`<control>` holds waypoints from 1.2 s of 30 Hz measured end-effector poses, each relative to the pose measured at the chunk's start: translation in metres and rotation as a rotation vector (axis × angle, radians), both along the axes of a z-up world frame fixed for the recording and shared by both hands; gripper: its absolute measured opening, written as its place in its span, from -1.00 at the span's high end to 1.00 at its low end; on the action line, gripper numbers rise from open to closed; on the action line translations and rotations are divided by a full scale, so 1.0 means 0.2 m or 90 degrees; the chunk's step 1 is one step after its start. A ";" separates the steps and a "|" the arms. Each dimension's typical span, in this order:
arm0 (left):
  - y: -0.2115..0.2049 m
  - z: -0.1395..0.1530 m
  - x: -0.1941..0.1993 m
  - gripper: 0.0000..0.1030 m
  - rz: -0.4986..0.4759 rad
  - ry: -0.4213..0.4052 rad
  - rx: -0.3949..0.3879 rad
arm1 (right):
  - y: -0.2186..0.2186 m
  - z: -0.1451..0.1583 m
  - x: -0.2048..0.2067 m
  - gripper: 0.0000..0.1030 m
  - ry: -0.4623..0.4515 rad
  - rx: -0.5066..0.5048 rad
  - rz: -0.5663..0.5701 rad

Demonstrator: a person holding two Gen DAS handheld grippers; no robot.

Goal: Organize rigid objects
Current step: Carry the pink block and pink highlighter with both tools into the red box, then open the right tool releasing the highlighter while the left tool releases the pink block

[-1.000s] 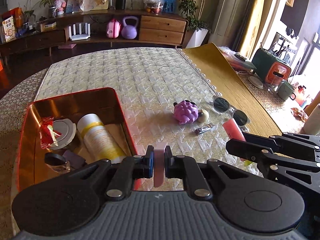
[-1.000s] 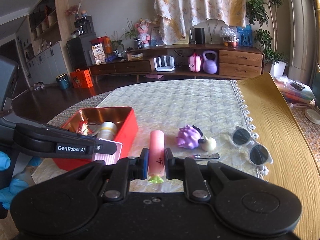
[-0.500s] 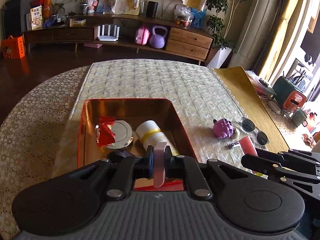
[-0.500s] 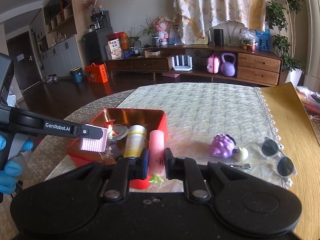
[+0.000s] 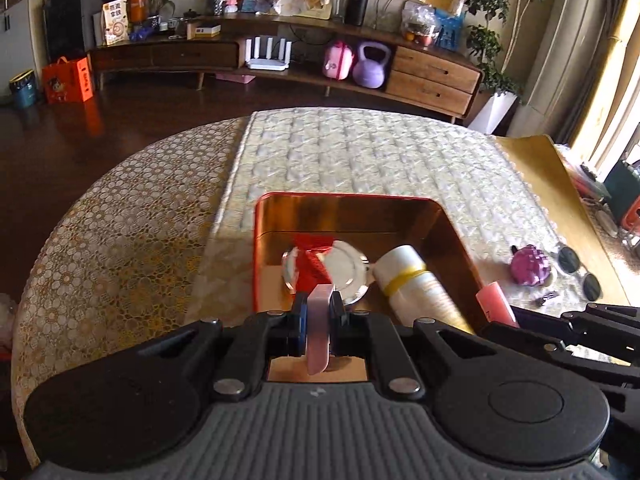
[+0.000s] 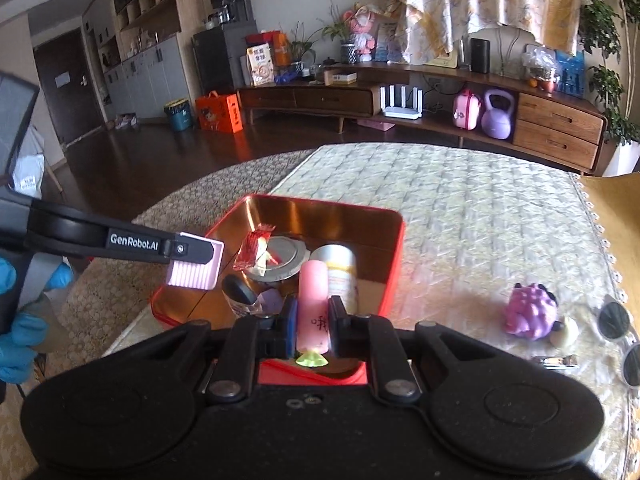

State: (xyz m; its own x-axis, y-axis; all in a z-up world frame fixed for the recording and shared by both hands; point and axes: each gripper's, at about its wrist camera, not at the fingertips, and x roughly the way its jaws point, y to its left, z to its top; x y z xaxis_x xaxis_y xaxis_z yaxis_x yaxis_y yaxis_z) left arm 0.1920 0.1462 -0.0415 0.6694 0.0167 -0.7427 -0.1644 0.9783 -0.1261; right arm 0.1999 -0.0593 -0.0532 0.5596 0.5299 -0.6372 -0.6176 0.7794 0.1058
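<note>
A red tin box (image 5: 264, 200) (image 6: 396, 240) with a shiny copper inside sits on the quilted cloth. It holds a round silver lid (image 5: 344, 268), a red candy wrapper (image 6: 254, 246) and a white bottle with a yellow band (image 5: 416, 284). My left gripper (image 5: 319, 320) is shut on a flat pink ribbed piece (image 6: 196, 266) and hovers over the box's near left part. My right gripper (image 6: 313, 320) is shut on a pink tube (image 6: 314, 292) with a green tip, over the box's near edge; the tube also shows in the left wrist view (image 5: 494, 304).
On the cloth right of the box lie a purple toy (image 6: 528, 314) (image 5: 530, 266), a small cream ball (image 6: 564, 334), a metal nail clipper (image 6: 558, 361) and white sunglasses (image 6: 618, 330) (image 5: 580, 272). A yellow mat (image 5: 536, 160) covers the table's right side.
Both grippers have moved left from above the loose objects to above the red box, still holding the pink piece and the pink tube.
</note>
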 end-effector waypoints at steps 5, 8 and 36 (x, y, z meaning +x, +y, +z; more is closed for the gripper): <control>0.00 -0.04 0.02 0.80 0.000 0.014 0.027 | 0.09 -0.05 0.02 0.70 0.010 -0.023 0.013; -0.01 -0.07 0.03 0.80 -0.002 0.023 0.044 | 0.13 -0.06 0.01 0.70 0.015 -0.032 0.025; -0.10 -0.19 0.01 0.80 -0.028 0.094 0.033 | 0.08 -0.05 -0.03 0.46 0.061 -0.007 0.015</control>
State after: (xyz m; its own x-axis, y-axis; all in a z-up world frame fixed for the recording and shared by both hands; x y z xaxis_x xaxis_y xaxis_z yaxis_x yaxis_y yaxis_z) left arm 0.1940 0.1268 -0.0803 0.5535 0.0306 -0.8323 -0.1351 0.9894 -0.0534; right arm 0.1946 -0.0442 -0.0632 0.4832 0.5352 -0.6929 -0.6229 0.7663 0.1575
